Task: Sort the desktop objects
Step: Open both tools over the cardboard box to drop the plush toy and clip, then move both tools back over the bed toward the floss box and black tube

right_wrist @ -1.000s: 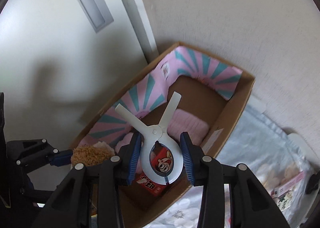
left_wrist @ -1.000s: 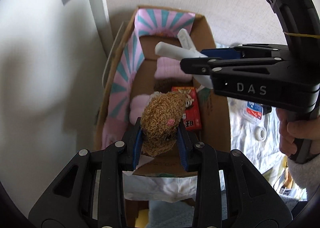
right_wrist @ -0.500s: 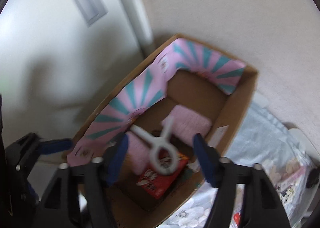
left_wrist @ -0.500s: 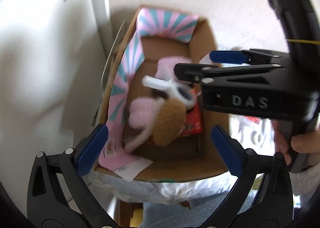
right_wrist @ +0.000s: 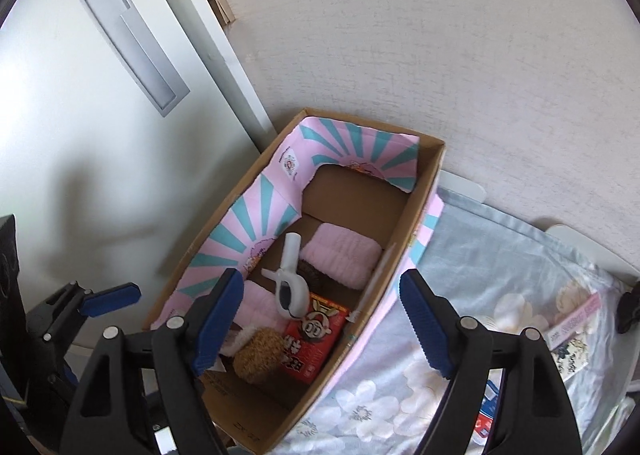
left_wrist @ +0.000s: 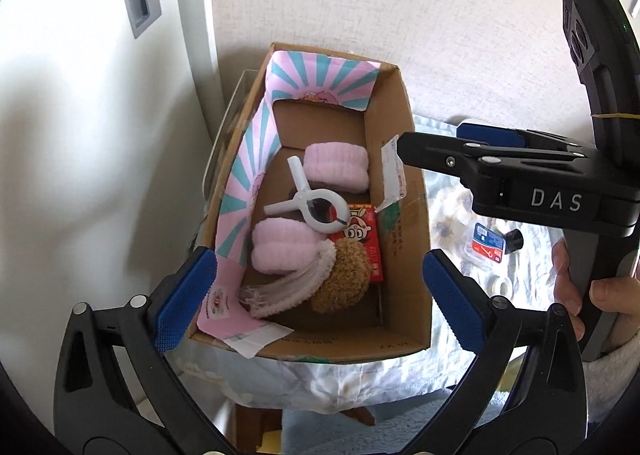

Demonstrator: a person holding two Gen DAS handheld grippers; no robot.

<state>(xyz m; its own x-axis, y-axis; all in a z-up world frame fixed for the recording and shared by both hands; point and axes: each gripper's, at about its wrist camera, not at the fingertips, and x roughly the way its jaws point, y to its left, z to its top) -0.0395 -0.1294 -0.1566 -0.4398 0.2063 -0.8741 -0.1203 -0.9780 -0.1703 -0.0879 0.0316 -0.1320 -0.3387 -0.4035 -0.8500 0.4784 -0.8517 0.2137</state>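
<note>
A cardboard box (left_wrist: 404, 191) (right_wrist: 428, 183) with a pink and teal liner stands on the cloth by the wall. Inside lie a brown plush toy (left_wrist: 344, 275) (right_wrist: 258, 353), a white plastic clamp (left_wrist: 316, 207) (right_wrist: 291, 279), a red snack box (left_wrist: 366, 239) (right_wrist: 316, 339) and two pink rolled cloths (left_wrist: 336, 167) (left_wrist: 280, 247). My left gripper (left_wrist: 320, 295) is open and empty above the box's near end. My right gripper (right_wrist: 322, 321) is open and empty above the box; it also shows in the left wrist view (left_wrist: 492, 159) at the right.
A floral light-blue cloth (right_wrist: 500, 279) covers the table. On it lie a blue-and-red packet (left_wrist: 486, 247), a tape roll (left_wrist: 500, 286) and a small black object (left_wrist: 514, 241). A pink booklet (right_wrist: 576, 323) lies at the right. A white door (right_wrist: 100, 95) and wall stand behind the box.
Both grippers opened. The plush toy dropped from my left gripper and the white clamp from my right one; both now lie in the box. Both grippers drew back.
</note>
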